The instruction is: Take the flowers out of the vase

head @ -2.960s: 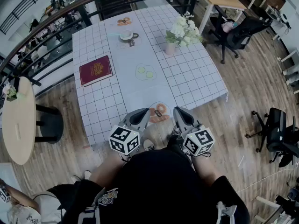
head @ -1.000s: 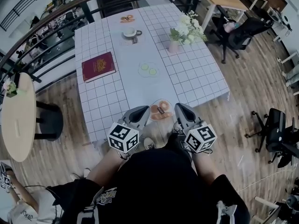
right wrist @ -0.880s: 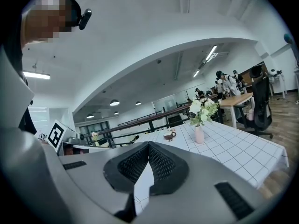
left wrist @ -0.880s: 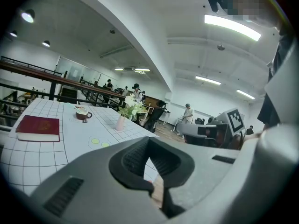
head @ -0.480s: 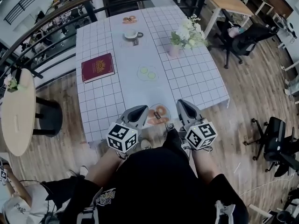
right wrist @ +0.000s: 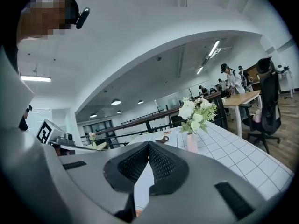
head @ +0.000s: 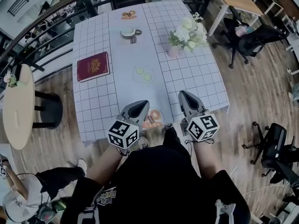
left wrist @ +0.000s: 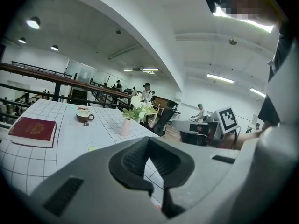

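Note:
A bunch of white flowers with green leaves stands in a small pink vase on the far right part of the white checked table. It also shows in the left gripper view as flowers in the vase, and in the right gripper view as flowers in the vase. My left gripper and right gripper hover side by side over the table's near edge, far short of the vase. Both jaws are shut with nothing between them, as the left gripper and right gripper show.
A plate of pastries lies between the grippers at the near edge. Further on lie a plate with cucumber slices, a red book, a cup on a saucer and a far snack plate. A round wooden table stands left, office chairs right.
The person has stepped closer to the table. Both shut grippers have moved forward, and their tips now reach past the pastry plate at the near edge.

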Demonstrator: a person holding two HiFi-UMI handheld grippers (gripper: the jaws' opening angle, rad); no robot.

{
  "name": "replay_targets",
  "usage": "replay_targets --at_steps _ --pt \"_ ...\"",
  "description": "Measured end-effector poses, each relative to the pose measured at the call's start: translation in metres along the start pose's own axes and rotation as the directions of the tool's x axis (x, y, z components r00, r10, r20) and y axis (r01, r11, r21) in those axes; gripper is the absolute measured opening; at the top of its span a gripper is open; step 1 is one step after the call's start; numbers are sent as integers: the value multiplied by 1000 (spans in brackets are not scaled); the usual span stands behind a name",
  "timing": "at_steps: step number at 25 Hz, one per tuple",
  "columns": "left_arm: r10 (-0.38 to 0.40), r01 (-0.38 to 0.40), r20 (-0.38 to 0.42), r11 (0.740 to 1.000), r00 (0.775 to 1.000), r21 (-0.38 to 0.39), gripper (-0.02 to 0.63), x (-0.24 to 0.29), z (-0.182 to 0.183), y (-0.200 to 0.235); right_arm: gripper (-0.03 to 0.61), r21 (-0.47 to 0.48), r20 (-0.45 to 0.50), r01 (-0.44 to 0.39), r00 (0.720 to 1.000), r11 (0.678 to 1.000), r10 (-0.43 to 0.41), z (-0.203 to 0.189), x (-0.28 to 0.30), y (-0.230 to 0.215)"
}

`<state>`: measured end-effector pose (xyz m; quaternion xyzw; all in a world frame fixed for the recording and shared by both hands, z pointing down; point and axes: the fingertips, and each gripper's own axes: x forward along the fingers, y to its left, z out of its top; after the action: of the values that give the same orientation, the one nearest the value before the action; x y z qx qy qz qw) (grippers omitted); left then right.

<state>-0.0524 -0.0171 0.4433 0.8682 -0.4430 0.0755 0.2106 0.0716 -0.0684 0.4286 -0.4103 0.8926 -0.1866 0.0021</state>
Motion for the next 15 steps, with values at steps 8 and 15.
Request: replay_targets --at_steps 8,15 --pt "34 -34 4 999 999 -1 6 34 10 4 21 0 -11 2 1000 1000 -2 7 25 -41" --pt "55 -55 -10 998 998 -9 7 64 8 9 21 5 -6 14 1000 1000 -14 7 53 -81"
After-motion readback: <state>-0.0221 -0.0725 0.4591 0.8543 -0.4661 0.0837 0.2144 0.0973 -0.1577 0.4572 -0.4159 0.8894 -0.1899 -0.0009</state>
